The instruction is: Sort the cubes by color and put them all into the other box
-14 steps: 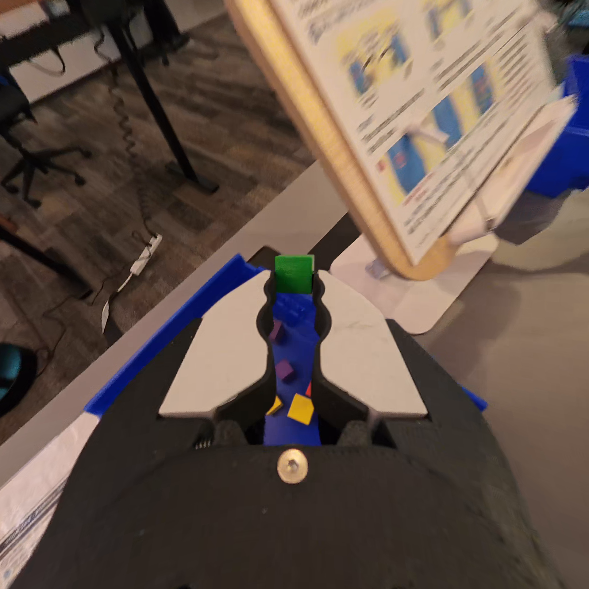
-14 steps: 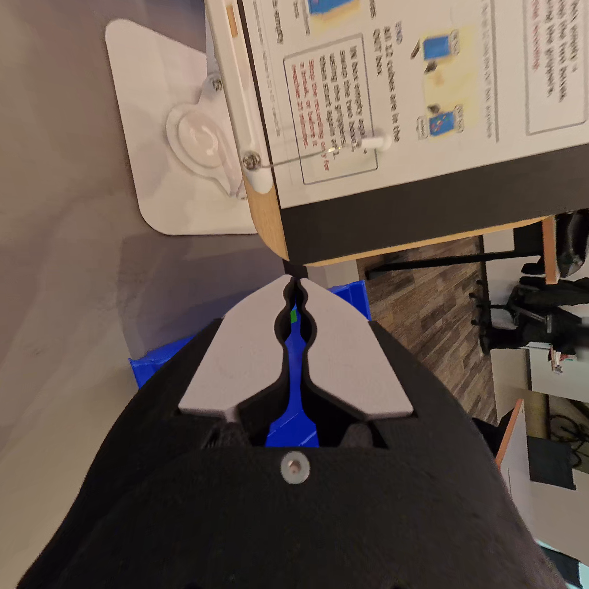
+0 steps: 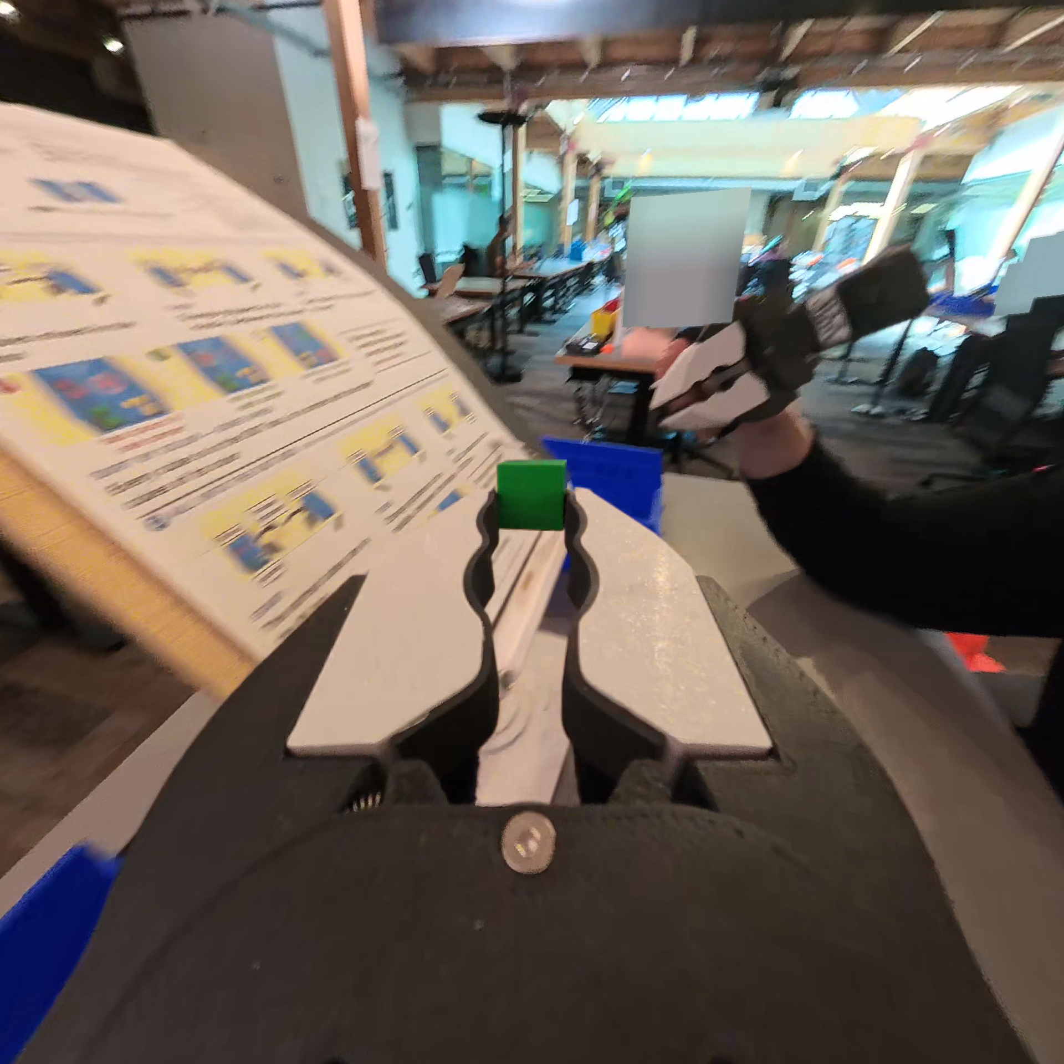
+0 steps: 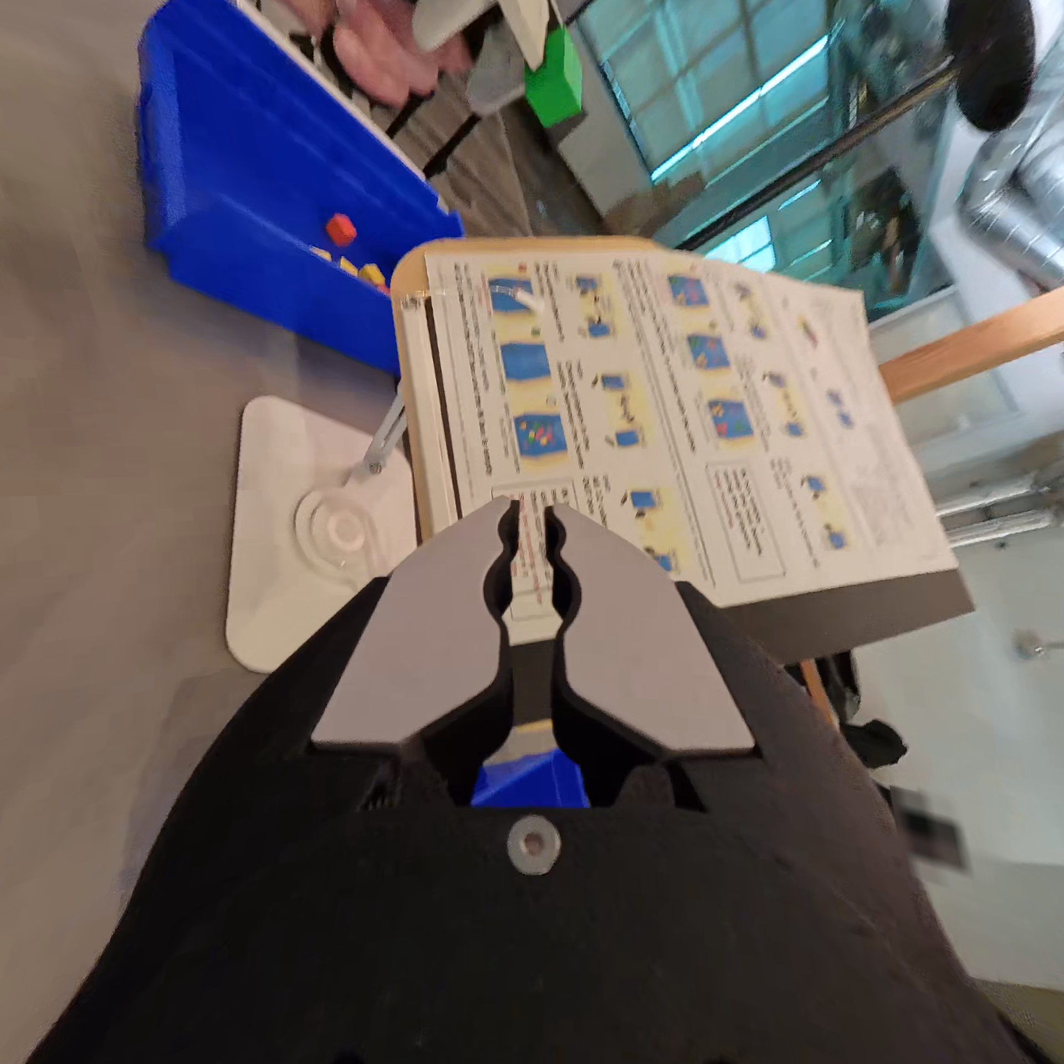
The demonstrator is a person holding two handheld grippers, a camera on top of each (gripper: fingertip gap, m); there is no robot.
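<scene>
My left gripper (image 3: 529, 498) is shut on a green cube (image 3: 529, 495) and holds it up in the air, level with the instruction board. It also shows at the top of the right wrist view (image 4: 538, 54), with the green cube (image 4: 554, 86) in it. My right gripper (image 4: 531, 509) is empty, its jaws a narrow gap apart, and points at the board; it also shows in the left wrist view (image 3: 662, 403). One blue box (image 4: 242, 190) holds a red cube (image 4: 341, 228) and yellow cubes (image 4: 368, 270). Another blue box (image 3: 610, 478) stands behind the green cube.
An instruction board (image 4: 662, 432) on a white stand base (image 4: 299, 518) stands between the two boxes on the grey table (image 4: 115, 460). A black-sleeved arm (image 3: 892, 535) holds the right gripper. Desks and chairs fill the room behind.
My left gripper has swung up from over the box of cubes, still holding the green cube. My right gripper has swung away from its box and its jaws have parted slightly.
</scene>
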